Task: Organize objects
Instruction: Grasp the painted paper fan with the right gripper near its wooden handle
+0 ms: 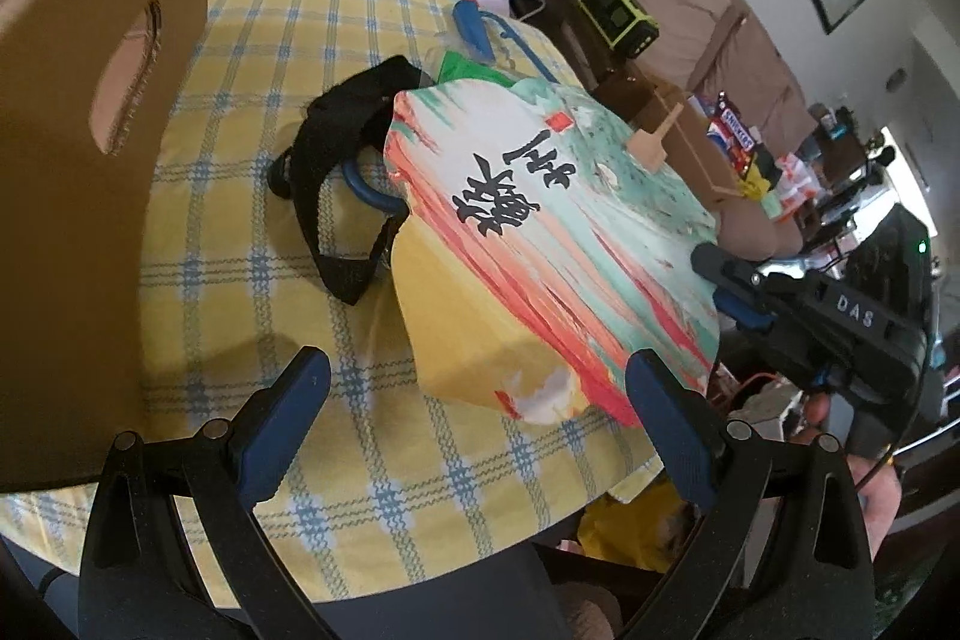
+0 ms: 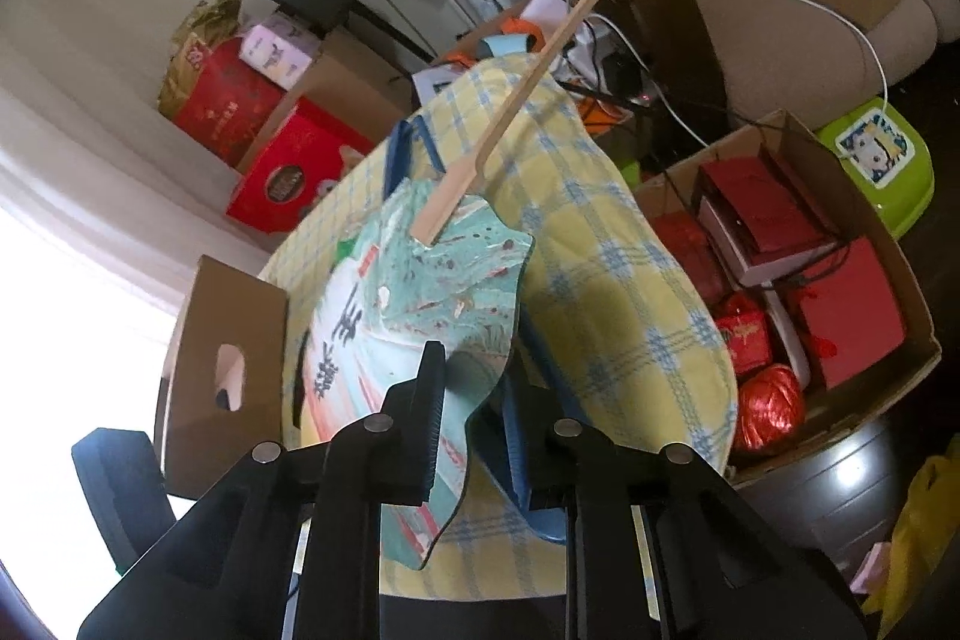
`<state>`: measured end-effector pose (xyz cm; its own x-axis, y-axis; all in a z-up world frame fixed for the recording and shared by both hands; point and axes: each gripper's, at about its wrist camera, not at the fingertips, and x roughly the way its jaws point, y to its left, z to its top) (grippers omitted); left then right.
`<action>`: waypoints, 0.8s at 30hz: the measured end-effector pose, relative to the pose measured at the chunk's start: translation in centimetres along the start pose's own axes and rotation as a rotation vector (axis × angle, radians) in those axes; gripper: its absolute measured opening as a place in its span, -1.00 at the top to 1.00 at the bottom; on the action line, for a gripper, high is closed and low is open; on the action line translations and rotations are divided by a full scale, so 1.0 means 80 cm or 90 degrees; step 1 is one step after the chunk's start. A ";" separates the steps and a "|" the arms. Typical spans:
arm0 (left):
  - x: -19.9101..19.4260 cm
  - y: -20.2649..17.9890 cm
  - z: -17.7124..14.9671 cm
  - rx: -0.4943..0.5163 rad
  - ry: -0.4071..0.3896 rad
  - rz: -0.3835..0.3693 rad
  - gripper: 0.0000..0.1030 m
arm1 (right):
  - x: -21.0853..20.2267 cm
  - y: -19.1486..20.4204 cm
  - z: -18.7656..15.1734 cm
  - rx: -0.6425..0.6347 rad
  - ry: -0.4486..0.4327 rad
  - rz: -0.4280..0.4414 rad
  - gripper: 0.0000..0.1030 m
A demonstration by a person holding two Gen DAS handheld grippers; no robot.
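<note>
Paper fan (image 1: 558,244) is lifted off the table (image 1: 252,244), its edge pinched by the right gripper (image 2: 474,418). Left gripper (image 1: 474,424) hovers near it, fingers (image 1: 282,424) spread and empty.

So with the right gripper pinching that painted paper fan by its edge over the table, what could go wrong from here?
1. The right gripper holds the painted paper fan with a wooden handle only at its rim, so it may bend or slip out.
2. The fan is tilted over the black strap and could snag or drag it.
3. The open left gripper sits close beneath the fan's lower edge and could bump it.
</note>
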<state>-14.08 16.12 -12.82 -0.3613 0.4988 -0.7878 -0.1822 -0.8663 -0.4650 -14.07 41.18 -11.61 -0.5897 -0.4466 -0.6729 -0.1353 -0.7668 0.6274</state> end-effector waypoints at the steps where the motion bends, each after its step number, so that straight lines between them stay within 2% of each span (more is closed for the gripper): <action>1: 0.003 0.002 0.002 -0.007 0.004 -0.001 -0.92 | 0.001 -0.003 -0.001 0.004 0.002 0.002 0.65; 4: 0.010 0.005 0.007 -0.022 0.006 -0.008 -0.85 | 0.004 -0.005 -0.003 0.001 0.006 0.003 0.63; 6: 0.012 0.004 0.011 -0.017 0.002 0.007 -0.64 | 0.005 -0.005 -0.003 -0.001 0.005 0.003 0.63; 8: 0.015 0.001 0.014 -0.006 0.005 0.023 -0.29 | 0.004 -0.003 -0.004 -0.005 0.003 0.003 0.63; 10: 0.015 -0.003 0.014 0.005 0.011 0.012 -0.09 | 0.002 0.002 -0.005 -0.016 -0.002 -0.002 0.62; 13: 0.010 -0.009 0.011 0.016 -0.001 0.016 -0.10 | -0.002 0.010 -0.006 -0.032 -0.015 -0.015 0.62; 17: 0.000 -0.006 0.009 0.011 -0.012 -0.008 -0.08 | -0.011 0.017 -0.005 -0.046 -0.026 -0.015 0.62; 24: -0.043 -0.015 0.008 0.017 -0.072 -0.037 -0.08 | -0.037 0.042 -0.002 -0.081 -0.054 -0.010 0.62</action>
<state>-13.22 15.43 -9.24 -0.4494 0.5434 -0.7091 -0.2294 -0.8373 -0.4963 -12.60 39.85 -7.55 -0.6538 -0.3974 -0.6439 -0.0470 -0.8280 0.5588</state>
